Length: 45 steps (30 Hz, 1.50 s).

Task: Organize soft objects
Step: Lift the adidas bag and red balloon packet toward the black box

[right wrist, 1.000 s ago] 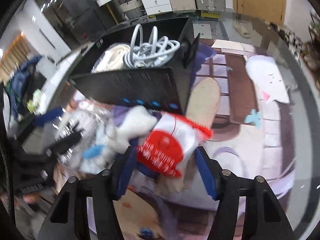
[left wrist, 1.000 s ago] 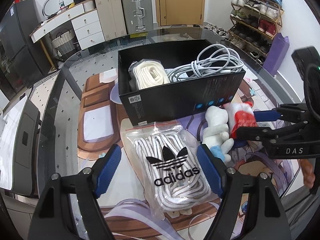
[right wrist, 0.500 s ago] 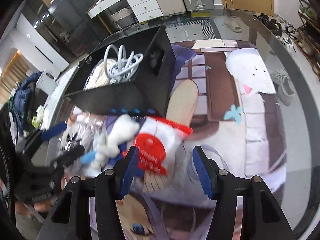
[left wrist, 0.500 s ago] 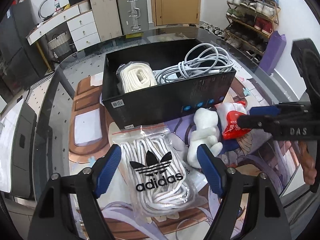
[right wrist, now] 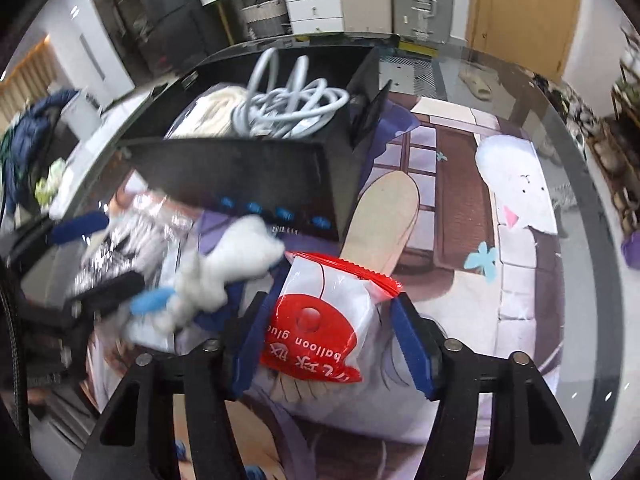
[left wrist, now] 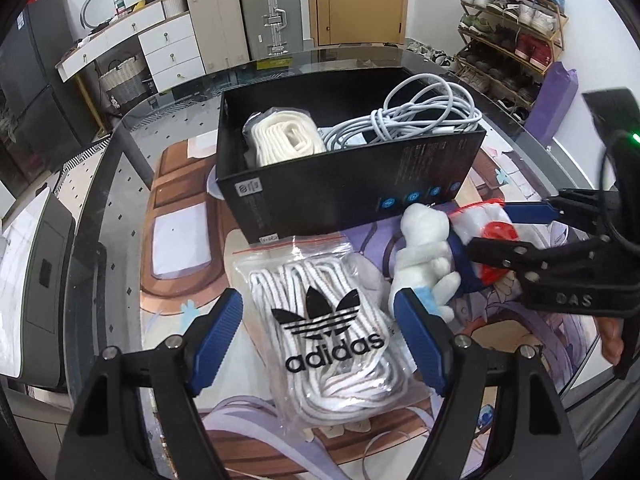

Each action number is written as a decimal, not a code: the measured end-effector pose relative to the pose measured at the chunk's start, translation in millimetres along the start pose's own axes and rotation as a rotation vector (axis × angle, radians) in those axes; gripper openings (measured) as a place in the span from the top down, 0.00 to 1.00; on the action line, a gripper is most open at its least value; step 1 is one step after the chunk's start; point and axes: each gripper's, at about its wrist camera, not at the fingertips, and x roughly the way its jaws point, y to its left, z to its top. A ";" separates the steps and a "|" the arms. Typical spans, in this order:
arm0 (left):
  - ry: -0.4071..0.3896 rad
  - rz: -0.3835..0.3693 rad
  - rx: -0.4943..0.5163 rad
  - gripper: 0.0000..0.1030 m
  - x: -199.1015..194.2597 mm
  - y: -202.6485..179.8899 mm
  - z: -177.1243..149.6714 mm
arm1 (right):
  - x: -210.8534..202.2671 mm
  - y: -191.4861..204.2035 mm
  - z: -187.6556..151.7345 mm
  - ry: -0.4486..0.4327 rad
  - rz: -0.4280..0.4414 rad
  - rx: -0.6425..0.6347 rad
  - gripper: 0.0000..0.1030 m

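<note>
While my right gripper [right wrist: 326,334] had its jaws closing round the red-and-white packet [right wrist: 320,320] low in the middle of the right wrist view, I could not tell whether both pads truly pressed on it, and I judged that the weak point. The packet looked slick and puffy, so a shallow pinch might have let it squirt out on the lift. The white plush toy [right wrist: 224,276] lay just left of it, touching the left pad's side, and could have been dragged along or knocked further off.

My left gripper [left wrist: 318,332] held its jaws wide apart at the bottom centre of its view, straddling the clear bag of laces [left wrist: 332,332] without gripping it. The two grippers sat close together there, and a careless swing might have clashed them.

Further out, the black box [left wrist: 348,196] stood in the middle of the frame on the glass table [left wrist: 92,216], already holding a cream roll [left wrist: 284,140] at its left and a coil of white cable [left wrist: 416,116] at its right. Its near wall stood between the packet and the inside, so I reckoned a low carry would have struck it, and the cable left little room.
</note>
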 end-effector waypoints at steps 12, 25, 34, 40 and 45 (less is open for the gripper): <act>0.039 0.003 0.009 0.40 9.5 0.4 -0.4 | -15.9 21.0 -26.2 0.003 -0.016 -0.131 0.46; 0.025 -0.009 0.048 0.65 -3.4 5.7 -6.7 | -19.9 17.7 -28.1 -0.009 -0.007 -0.129 0.50; -0.042 -0.026 0.067 0.66 -32.6 0.7 -13.7 | -41.8 22.8 -28.8 -0.062 0.012 -0.142 0.50; -0.097 -0.046 0.093 0.66 -58.1 -5.7 -11.3 | -61.7 29.7 -28.2 -0.111 0.031 -0.150 0.50; -0.150 -0.056 0.091 0.66 -77.5 -4.3 -4.0 | -84.6 33.6 -23.4 -0.171 0.040 -0.148 0.50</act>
